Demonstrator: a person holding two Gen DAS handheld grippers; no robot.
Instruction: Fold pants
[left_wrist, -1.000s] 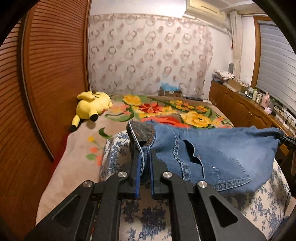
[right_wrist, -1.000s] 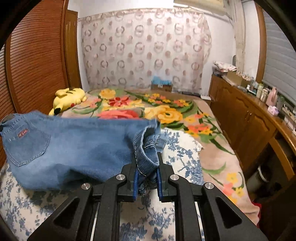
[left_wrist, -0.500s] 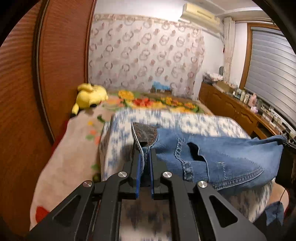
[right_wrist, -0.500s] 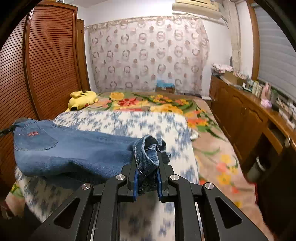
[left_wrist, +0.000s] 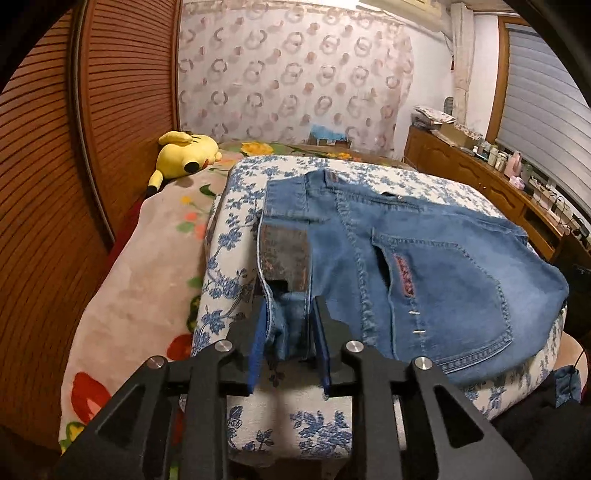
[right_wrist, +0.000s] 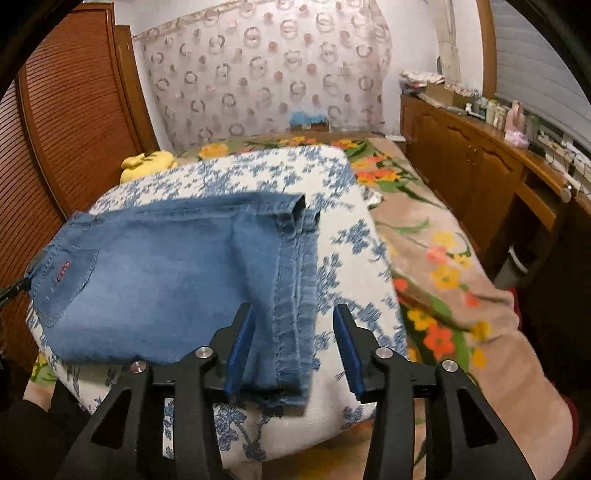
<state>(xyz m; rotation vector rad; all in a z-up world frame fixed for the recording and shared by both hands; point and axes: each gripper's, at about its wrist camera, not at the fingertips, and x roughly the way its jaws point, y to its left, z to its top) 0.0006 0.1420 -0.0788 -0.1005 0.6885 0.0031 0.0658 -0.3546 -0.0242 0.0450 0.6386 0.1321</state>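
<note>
Folded blue jeans (left_wrist: 399, 258) lie flat on a white cushion with blue flowers (left_wrist: 236, 280). In the left wrist view the waistband with its dark leather patch is nearest. My left gripper (left_wrist: 290, 325) is open, its jaws either side of the waistband edge. In the right wrist view the jeans (right_wrist: 166, 273) show their hem end on the cushion (right_wrist: 354, 258). My right gripper (right_wrist: 293, 321) is open wide, its jaws straddling the hems without pinching them.
The cushion sits on a bed with a flowered blanket (right_wrist: 443, 266). A yellow plush toy (left_wrist: 184, 151) lies at the back left. A wooden slatted wardrobe (left_wrist: 48, 184) stands on the left and wooden cabinets (right_wrist: 480, 162) on the right.
Both grippers lowered the jeans onto the cushion and opened, letting go. The jeans went from hanging between the grippers to lying flat.
</note>
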